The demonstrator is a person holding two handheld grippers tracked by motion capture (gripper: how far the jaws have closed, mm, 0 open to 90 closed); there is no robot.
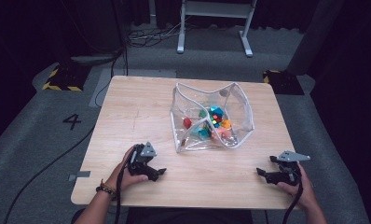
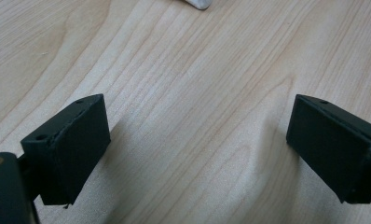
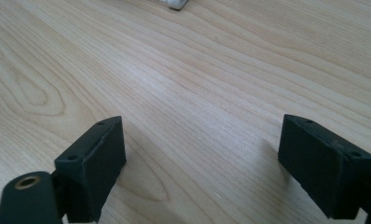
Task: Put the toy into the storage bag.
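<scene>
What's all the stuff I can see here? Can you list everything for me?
Table: one, light wood, centre.
Clear bag: one, see-through with white trim, open on the table's far half.
Small blocks: several, red, teal, orange, green, inside the bag.
White frame: one, on the floor beyond the table.
Striped floor markers: two, yellow and black, beside the far corners.
Left gripper: black, fingers open, holding nothing.
Right gripper: black, fingers open, holding nothing.

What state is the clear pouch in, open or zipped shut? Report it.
Open. The clear pouch sits on the table with its white-edged mouth spread wide upward, and the colourful small toys inside show through the opening.
</scene>
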